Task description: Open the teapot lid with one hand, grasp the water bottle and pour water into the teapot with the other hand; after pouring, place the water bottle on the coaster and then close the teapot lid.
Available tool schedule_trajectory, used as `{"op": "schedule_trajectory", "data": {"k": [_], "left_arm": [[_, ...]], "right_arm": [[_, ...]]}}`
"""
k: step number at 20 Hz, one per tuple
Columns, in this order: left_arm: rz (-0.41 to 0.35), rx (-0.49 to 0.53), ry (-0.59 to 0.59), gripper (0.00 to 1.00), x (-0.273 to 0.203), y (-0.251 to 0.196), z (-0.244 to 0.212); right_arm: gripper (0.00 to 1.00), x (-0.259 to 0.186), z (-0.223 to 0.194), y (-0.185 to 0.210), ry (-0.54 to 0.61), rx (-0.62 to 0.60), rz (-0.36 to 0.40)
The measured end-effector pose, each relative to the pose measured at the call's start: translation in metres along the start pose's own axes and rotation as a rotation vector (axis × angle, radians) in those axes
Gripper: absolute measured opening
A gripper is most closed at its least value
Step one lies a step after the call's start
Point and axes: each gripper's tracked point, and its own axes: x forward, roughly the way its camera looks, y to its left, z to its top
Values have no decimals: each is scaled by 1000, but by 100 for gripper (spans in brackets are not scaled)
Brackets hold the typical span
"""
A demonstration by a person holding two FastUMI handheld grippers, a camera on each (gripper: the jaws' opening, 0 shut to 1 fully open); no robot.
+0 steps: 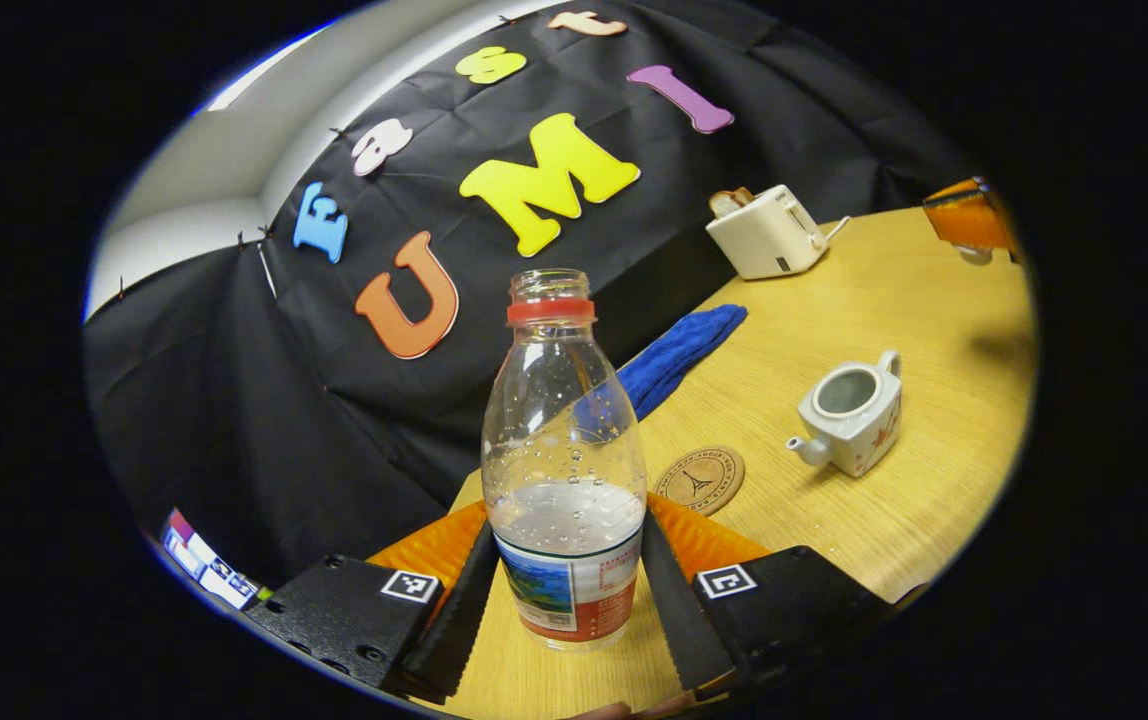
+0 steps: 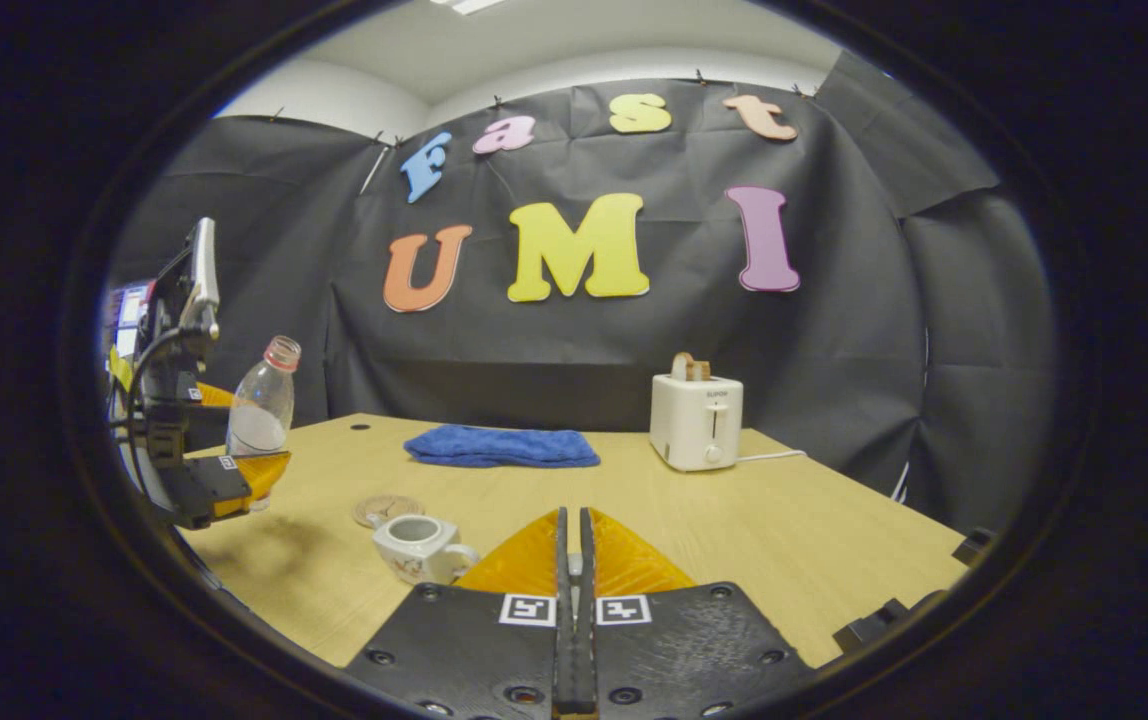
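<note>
A clear water bottle (image 1: 564, 440) with no cap and a red neck ring is about a third full. My left gripper (image 1: 566, 530) is shut on its labelled lower part and holds it nearly upright. The right gripper view shows that bottle (image 2: 259, 405) and left gripper (image 2: 234, 475) over the table's left end. The white teapot (image 1: 849, 415) stands open on the table, spout toward the round coaster (image 1: 700, 480). My right gripper (image 2: 571, 515) is shut, above and behind the teapot (image 2: 419, 547). A small pale piece, apparently the lid's knob, shows between its fingers.
A folded blue towel (image 2: 501, 446) lies at the back of the wooden table (image 2: 784, 520). A white toaster (image 2: 696, 422) with toast in it stands to the towel's right, its cord trailing off. The coaster (image 2: 386, 509) lies just behind the teapot.
</note>
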Motion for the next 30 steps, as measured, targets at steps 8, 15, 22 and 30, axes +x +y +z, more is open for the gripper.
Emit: {"op": "schedule_trajectory", "data": {"k": [8, 15, 22, 30], "left_arm": [[-34, 289, 66, 78, 12, -9, -4], [-38, 544, 67, 77, 12, -16, 0], [-4, 903, 41, 77, 14, -23, 5], [16, 1120, 73, 81, 13, -24, 12]], "right_arm": [[0, 4, -3, -19, 18, 12, -40], [0, 9, -13, -37, 53, 45, -72], [0, 9, -15, -48, 61, 62, -91], [0, 9, -12, -57, 60, 88, -107]]}}
